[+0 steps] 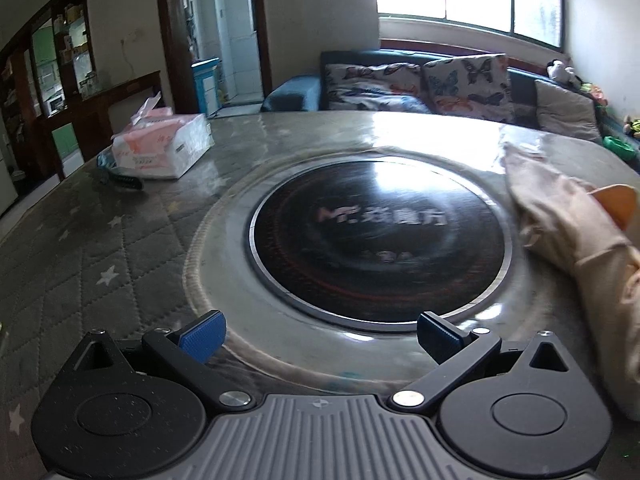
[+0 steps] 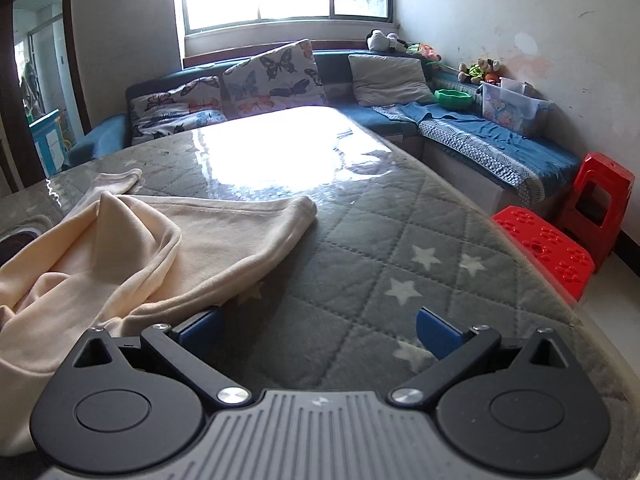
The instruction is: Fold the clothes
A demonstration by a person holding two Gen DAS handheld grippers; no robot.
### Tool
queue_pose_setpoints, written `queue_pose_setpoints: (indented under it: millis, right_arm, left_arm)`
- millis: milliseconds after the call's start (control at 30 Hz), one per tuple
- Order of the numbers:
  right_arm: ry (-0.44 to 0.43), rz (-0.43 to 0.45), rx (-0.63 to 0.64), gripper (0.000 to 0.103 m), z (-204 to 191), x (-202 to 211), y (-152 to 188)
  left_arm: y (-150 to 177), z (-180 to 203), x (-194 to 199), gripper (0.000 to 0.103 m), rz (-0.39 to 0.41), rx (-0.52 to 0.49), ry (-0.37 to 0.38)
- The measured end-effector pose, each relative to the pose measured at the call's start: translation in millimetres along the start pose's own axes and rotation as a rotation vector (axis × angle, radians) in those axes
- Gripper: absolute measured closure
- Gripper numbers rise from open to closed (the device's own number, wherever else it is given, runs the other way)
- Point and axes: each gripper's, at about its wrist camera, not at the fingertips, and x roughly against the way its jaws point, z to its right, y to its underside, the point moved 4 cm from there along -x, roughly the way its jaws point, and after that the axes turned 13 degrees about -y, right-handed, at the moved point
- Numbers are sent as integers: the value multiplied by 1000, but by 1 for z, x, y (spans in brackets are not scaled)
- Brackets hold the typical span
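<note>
Cream garment (image 2: pixel 132 248): lying crumpled on the grey star-quilted tabletop (image 2: pixel 360 280), right of the round black cooktop (image 1: pixel 380 236) set into its centre; a near fold touches the right tool's left blue pad. Left tool (image 1: pixel 320 338): blue pads wide apart, empty, poised over the cooktop's near rim. Right tool (image 2: pixel 318 332): pads wide apart, nothing clamped; tissue pack (image 1: pixel 160 148) at far left, red stools (image 2: pixel 560 248) beside the tabletop.

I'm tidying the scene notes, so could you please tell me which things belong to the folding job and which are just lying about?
Belongs to the job:
cream garment
left gripper
right gripper

Just lying about:
tissue pack
built-in hotplate
red stools
butterfly cushions
</note>
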Motion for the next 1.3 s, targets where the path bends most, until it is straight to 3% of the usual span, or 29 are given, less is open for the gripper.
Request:
queue_pose_setpoints:
  millis: [633,1300]
  right_arm:
    - [-97,19,42,0,-22,58,30]
    - [-173,-5,113,0,-53,84,50]
  left_arm:
    - [19,46,58,0,5,-68,121]
    - [39,65,101,0,29,-124,171]
